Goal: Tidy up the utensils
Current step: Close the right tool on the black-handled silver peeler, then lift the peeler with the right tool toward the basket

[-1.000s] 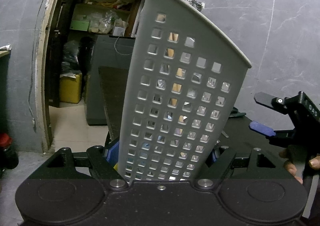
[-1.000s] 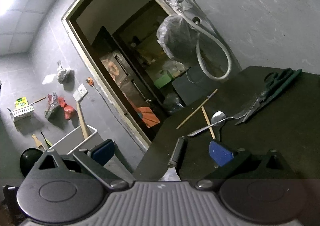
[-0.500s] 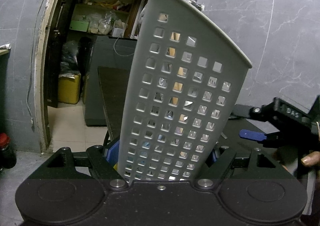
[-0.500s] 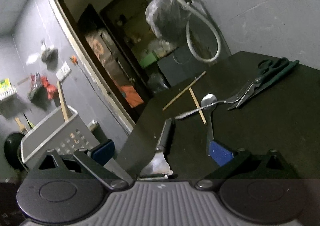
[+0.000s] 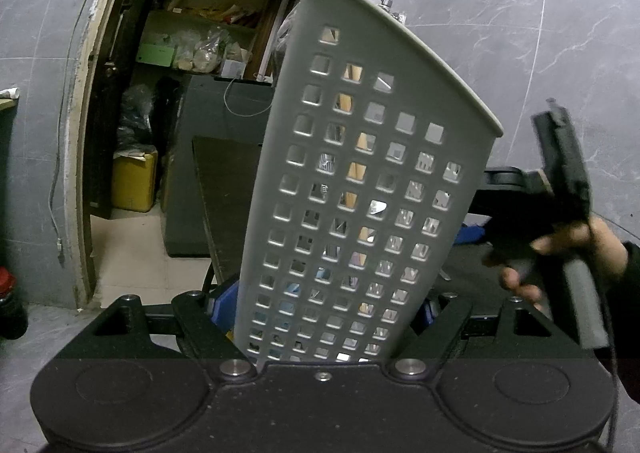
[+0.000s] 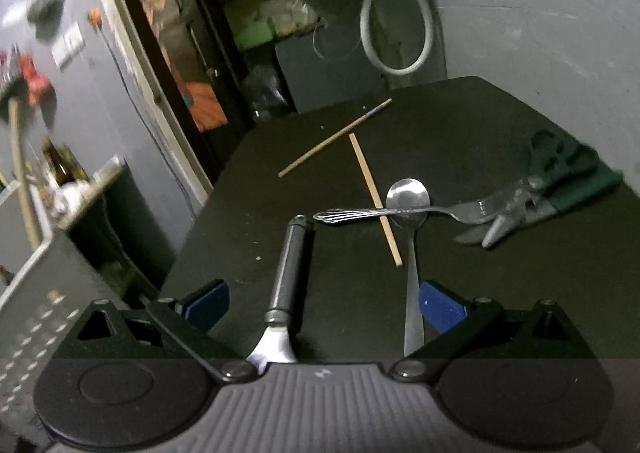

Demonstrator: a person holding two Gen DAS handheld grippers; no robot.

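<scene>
My left gripper [image 5: 324, 309] is shut on a tall grey perforated utensil basket [image 5: 360, 181], its blue pads pressing on both sides. Wooden and metal utensils show through the holes. The same basket [image 6: 36, 293] appears at the left edge of the right wrist view. My right gripper [image 6: 324, 305] stands open above the dark table [image 6: 460, 125]. Below its gap lies a black-handled tool [image 6: 290, 265], with a spoon [image 6: 409, 199] by the right pad. A fork [image 6: 372, 213] crosses the spoon. Two chopsticks [image 6: 334, 139] lie farther off, and green-handled scissors [image 6: 560, 181] sit at the right.
A hand [image 5: 580, 253] holds the right gripper's handle just right of the basket. Behind the table are an open doorway [image 5: 192, 93] with cluttered shelves and a grey tiled wall [image 5: 540, 33]. A hose loop [image 6: 400, 33] hangs near the table's far edge.
The right gripper has swung and tilted down, so the utensils now lie straight ahead and nearer. In the left wrist view it rose and drew right. The left gripper and basket stayed put.
</scene>
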